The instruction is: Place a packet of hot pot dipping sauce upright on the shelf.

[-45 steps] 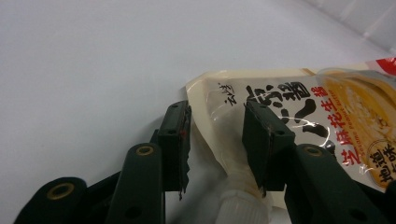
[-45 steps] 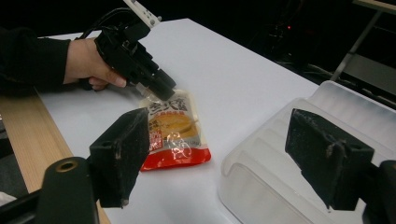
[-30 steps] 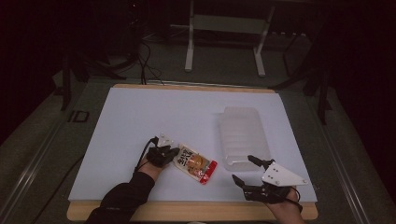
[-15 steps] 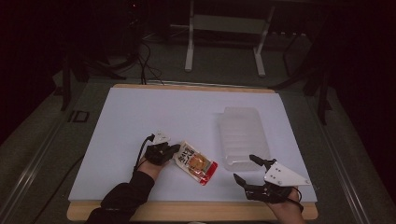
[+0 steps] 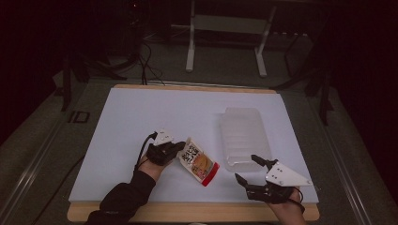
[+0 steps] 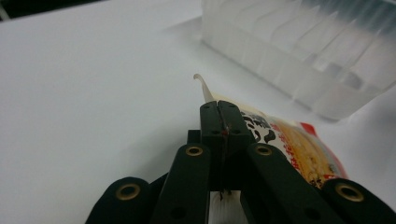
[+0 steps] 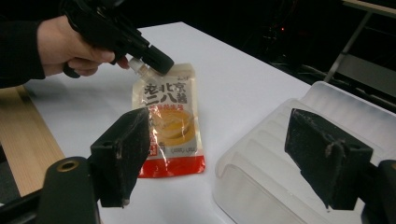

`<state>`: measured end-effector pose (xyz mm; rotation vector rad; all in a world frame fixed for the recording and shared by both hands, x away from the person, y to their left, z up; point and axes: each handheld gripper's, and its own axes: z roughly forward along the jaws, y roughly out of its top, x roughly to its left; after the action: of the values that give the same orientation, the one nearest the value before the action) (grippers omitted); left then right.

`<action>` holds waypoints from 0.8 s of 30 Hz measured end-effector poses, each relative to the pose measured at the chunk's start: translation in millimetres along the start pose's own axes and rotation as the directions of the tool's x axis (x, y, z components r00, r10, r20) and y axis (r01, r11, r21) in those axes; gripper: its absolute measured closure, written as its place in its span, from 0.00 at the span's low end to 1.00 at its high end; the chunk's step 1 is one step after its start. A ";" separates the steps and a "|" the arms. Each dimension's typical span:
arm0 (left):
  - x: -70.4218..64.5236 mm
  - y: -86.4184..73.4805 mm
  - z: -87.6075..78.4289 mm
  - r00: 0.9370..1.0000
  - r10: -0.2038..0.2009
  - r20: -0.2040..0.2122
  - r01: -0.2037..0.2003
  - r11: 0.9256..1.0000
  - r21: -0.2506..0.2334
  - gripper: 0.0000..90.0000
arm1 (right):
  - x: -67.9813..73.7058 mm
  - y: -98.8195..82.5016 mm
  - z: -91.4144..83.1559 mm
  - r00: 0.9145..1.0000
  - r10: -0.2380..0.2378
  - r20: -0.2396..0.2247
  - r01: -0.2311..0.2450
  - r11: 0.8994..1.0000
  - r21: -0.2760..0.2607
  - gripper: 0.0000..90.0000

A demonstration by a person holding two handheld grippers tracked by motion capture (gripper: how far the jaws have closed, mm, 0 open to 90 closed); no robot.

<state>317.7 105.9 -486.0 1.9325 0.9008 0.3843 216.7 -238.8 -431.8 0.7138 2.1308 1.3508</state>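
A printed sauce pouch [image 5: 200,162] with a red bottom strip lies flat on the white mat. My left gripper [image 5: 179,148] is shut on its top corner; in the left gripper view the jaws [image 6: 219,110] meet on the pouch's [image 6: 289,144] curled top edge. My right gripper [image 5: 245,167] stands open near the front edge, just right of the pouch and in front of the tray. In the right gripper view its wide-apart pads [image 7: 123,154] frame the pouch [image 7: 170,121], with the left gripper [image 7: 154,58] beyond it.
A translucent ribbed plastic tray [image 5: 244,138] sits on the right half of the mat, close to the pouch [image 7: 261,158] [image 6: 317,60]. The wooden table edge [image 5: 187,212] runs along the front. Dark floor, cables and a stand's legs [image 5: 190,47] lie behind the table.
The left gripper has drifted slightly away from the front edge with the pouch's corner. The right gripper has slipped a little toward the front edge, still open.
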 end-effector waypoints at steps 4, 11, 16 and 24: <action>-7.3 7.5 -4.3 1.000 0.017 0.009 -0.016 1.000 -0.015 1.00 | -0.2 0.0 0.0 1.000 0.002 0.001 -0.002 1.000 -0.002 0.25; -21.3 18.9 -8.0 0.999 0.050 0.010 -0.049 0.998 -0.031 1.00 | -1.0 0.3 -1.2 1.000 0.016 0.013 -0.016 1.000 -0.011 0.24; -28.1 25.4 -10.1 0.998 0.053 0.032 -0.051 0.998 -0.043 1.00 | -2.4 0.2 -1.2 1.000 0.024 0.005 -0.024 1.000 -0.013 0.26; -41.1 33.2 -12.7 0.995 0.093 0.040 -0.091 0.994 -0.054 1.00 | -3.7 2.5 -7.2 0.999 0.036 0.026 -0.034 0.998 -0.045 0.29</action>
<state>296.5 74.3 -447.1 1.9320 0.7696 0.4155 215.0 -245.0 -426.4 0.7500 2.0699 1.3954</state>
